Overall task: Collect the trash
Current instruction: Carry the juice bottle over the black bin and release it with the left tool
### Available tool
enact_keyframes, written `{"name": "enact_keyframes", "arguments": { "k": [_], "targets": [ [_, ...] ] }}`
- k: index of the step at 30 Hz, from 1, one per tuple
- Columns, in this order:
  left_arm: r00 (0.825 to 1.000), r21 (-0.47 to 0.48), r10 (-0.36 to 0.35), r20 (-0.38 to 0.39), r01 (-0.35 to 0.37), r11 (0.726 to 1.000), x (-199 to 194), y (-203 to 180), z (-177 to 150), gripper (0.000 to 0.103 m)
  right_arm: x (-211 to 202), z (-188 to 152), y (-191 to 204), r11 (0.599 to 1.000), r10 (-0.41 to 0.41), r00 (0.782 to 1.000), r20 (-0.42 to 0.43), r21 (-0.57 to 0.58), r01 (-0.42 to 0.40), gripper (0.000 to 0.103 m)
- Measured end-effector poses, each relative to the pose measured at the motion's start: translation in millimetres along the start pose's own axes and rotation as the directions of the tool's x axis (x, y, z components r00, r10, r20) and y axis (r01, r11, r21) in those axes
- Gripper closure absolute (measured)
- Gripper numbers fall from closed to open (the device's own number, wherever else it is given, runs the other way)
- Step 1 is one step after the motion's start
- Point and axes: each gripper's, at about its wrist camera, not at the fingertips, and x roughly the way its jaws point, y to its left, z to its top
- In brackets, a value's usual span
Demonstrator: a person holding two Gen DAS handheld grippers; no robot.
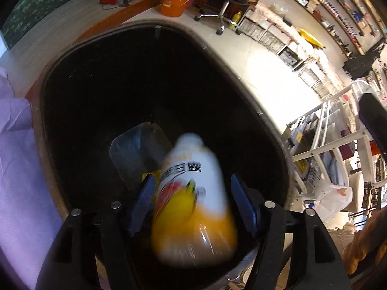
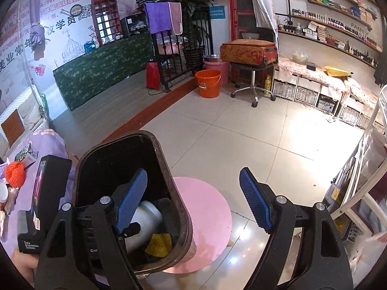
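In the left wrist view I look down into a dark trash bin (image 1: 37, 145). A white and orange bottle (image 1: 193, 217) hangs over its mouth between the blue pads of my left gripper (image 1: 192, 176). The bottle is blurred while the fingers are sharp, and thin gaps show at both pads, so the gripper is open. Clear plastic (image 1: 140, 152) lies at the bottom. In the right wrist view my right gripper (image 2: 193, 176) stands open and empty over the bin's (image 2: 186, 217) near edge. A pale bottle shape (image 2: 147, 220) and yellow mesh (image 2: 159, 244) show inside.
A round pink stool (image 2: 208, 217) stands against the bin's right side. A purple-covered table (image 2: 48, 140) with an orange net (image 2: 14, 174) is to the left. A white rack (image 1: 326, 133) stands to the right. An orange bucket (image 2: 208, 83) and a swivel chair (image 2: 251, 89) stand across the tiled floor.
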Motion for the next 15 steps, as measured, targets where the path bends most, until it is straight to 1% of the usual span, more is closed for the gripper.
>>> {"name": "enact_keyframes", "arguments": {
  "k": [1,2,5,7,9,12,15],
  "targets": [
    [1.000,0.010,-0.006,0.016,0.006,1.000,-3,-2,0,0.030,-1,1,-1,1.000,0.000,1.000,0.004,0.003,0.000,0.025],
    [0.999,0.020,-0.005,0.032,0.004,1.000,-7,-4,0,0.026,-1,0,-2,1.000,0.001,1.000,0.005,0.005,-0.001,0.025],
    [0.997,0.047,0.010,0.079,-0.014,0.999,-21,-10,-3,0.025,-3,1,-3,1.000,0.004,1.000,0.011,0.015,-0.004,0.025],
    [0.994,0.048,0.006,0.108,-0.011,0.999,-30,-12,-6,0.024,-3,2,-4,1.000,0.003,1.000,0.014,0.017,-0.003,0.025],
    [0.990,0.041,0.016,0.141,-0.022,0.999,-38,-12,-9,0.024,-4,2,-3,1.000,0.003,1.000,0.017,0.020,-0.004,0.025],
    [0.978,0.040,0.043,0.204,-0.053,0.998,-53,-16,-19,0.023,-4,3,-2,1.000,0.005,1.000,0.020,0.021,-0.005,0.024],
    [0.962,0.048,0.069,0.266,-0.085,0.995,-66,-25,-32,0.021,-5,1,3,1.000,0.015,1.000,0.018,0.014,-0.015,0.024]
  ]
}}
